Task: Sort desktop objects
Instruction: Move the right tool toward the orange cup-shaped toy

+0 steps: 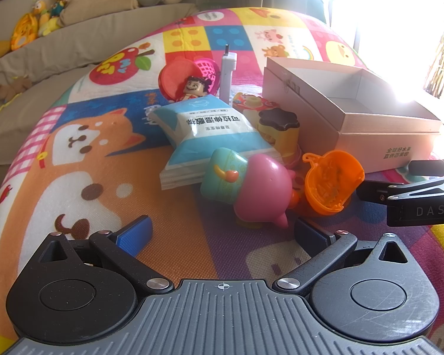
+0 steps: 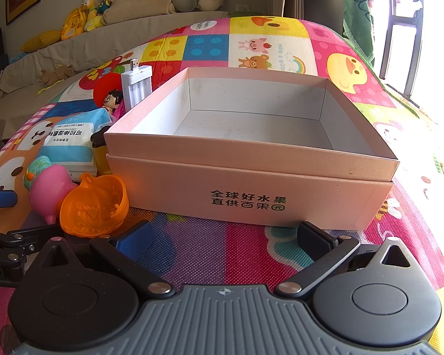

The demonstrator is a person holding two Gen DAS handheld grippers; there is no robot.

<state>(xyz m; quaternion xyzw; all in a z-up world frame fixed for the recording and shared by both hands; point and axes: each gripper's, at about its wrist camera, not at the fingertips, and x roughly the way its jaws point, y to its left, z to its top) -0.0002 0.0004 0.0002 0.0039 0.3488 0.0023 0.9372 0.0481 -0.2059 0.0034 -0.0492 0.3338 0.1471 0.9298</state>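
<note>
Sunlit, the colourful play mat [image 2: 251, 41] carried an empty pink cardboard box [image 2: 251, 159]; toys, an orange pumpkin basket [image 2: 93, 207] among them, lay left of it; left gripper [image 1: 222, 230] and right gripper [image 2: 222, 233] stood wide, holding nothing.

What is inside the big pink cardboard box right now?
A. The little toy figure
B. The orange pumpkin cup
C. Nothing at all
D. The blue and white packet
C: the big pink cardboard box shows only its bare white floor, with the toys lying beside it on the colourful play mat.
</note>
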